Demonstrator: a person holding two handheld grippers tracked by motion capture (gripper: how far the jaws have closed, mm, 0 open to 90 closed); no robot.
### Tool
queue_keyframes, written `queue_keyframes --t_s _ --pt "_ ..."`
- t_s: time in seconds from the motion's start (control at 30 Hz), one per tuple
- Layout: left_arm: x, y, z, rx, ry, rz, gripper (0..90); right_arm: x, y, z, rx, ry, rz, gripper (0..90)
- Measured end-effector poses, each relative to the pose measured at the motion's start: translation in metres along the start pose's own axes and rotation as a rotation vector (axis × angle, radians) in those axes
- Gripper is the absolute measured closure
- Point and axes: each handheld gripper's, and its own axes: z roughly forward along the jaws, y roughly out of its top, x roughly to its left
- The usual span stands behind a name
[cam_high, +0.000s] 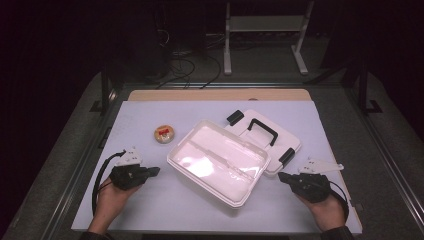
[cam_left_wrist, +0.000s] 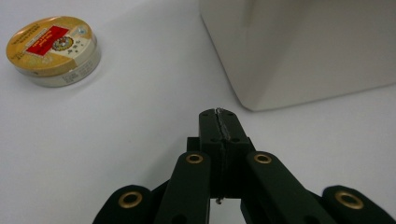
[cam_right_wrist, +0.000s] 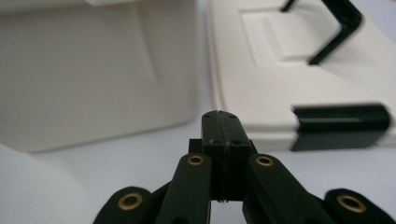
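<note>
1. The left gripper (cam_high: 154, 171) rests on the white surface (cam_high: 150, 210), its fingers (cam_left_wrist: 219, 123) pressed together on nothing.
2. A round tin (cam_high: 164, 134) sits beyond it, apart.
3. The open white box (cam_high: 218, 161) lies mid-surface between the grippers, its lid (cam_high: 265, 137) just behind, handle up.
4. The right gripper (cam_high: 281, 176), fingers (cam_right_wrist: 223, 123) pressed together and empty, points at the box, close to the lid's black clasp (cam_right_wrist: 341, 122).

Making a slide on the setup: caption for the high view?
Two shut grippers, left and right, flank an open white box, its lid behind, small tin nearby.
</note>
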Motion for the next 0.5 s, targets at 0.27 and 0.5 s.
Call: queue_keyframes --t_s 0.27,0.5 --pt "0.007 0.017 0.006 -0.023 -0.01 0.019 89.5 0.014 0.012 0.005 -0.028 0.105 -0.029 90.0" --pt "0.009 0.037 0.016 -0.051 -0.022 0.043 89.6 0.022 0.017 0.005 -0.044 0.143 -0.045 89.9"
